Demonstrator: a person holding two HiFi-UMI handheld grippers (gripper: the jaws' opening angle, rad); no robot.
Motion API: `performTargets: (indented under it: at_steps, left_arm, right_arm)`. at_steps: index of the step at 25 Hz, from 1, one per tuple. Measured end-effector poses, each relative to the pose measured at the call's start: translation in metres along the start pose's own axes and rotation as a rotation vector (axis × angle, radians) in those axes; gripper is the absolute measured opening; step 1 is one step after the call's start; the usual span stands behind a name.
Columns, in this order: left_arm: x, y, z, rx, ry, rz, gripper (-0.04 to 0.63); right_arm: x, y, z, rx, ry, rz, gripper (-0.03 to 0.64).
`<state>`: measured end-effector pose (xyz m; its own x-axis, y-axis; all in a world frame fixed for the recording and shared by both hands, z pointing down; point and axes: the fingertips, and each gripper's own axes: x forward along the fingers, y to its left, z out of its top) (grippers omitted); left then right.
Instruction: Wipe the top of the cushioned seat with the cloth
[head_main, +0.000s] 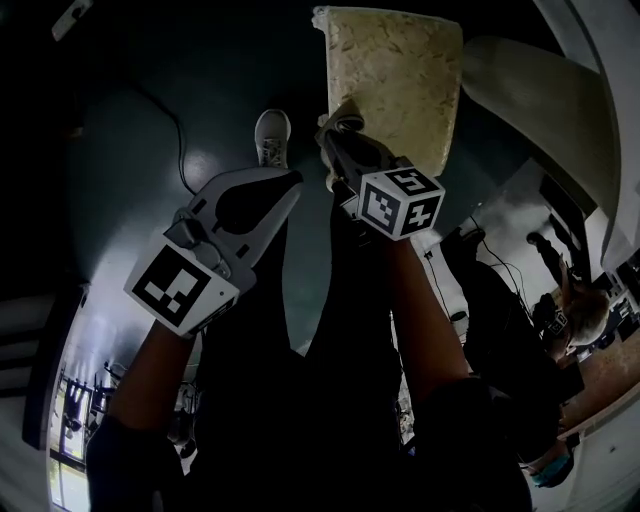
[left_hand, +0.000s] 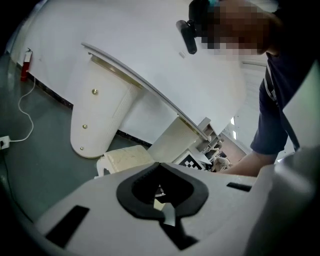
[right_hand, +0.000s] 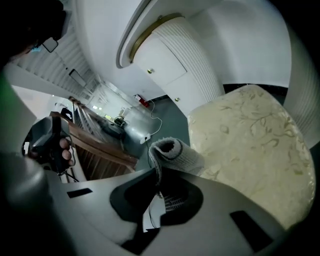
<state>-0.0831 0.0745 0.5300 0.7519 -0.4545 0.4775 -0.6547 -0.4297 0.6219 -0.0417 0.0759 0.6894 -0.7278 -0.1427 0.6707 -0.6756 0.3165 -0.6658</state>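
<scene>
The cushioned seat has a cream cover with a leaf pattern and stands on the dark floor ahead of me. It fills the right side of the right gripper view and shows small in the left gripper view. My right gripper is shut on a folded grey cloth, which hangs at the seat's near edge. The cloth touches the seat's near rim. My left gripper is shut with nothing in it, held over the floor left of the seat.
A white curved counter with a ribbed pedestal stands just behind the seat, also seen as the pedestal. A shoe and a cable lie on the floor. Wooden furniture and a person's hand are off to the left.
</scene>
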Motion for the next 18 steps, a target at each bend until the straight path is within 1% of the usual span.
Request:
performTargets:
  at_steps: [4,7,13,16,18]
  left_arm:
    - [-0.013,0.014,-0.009,-0.022,-0.010,0.026,0.008]
    - [-0.009,0.016,-0.018,-0.032,-0.007,0.028,0.008]
    - [0.011,-0.005,-0.025,-0.025,0.012,-0.004,0.008]
    - [0.028,-0.017,-0.024,-0.016,0.032,-0.024,0.007]
    - [0.041,-0.027,-0.024,-0.004,0.045,-0.055,0.007]
  right_arm:
    - [0.019,0.019,-0.023,0.003,0.048,0.030,0.032]
    - [0.023,0.018,-0.040,0.000,0.079,0.038,0.031]
    - [0.002,-0.009,-0.065,0.026,0.106,0.006,0.031]
    - [-0.014,-0.029,-0.070,0.047,0.097,-0.015,0.032]
    - [-0.026,-0.043,-0.071,0.066,0.081,-0.030,0.032]
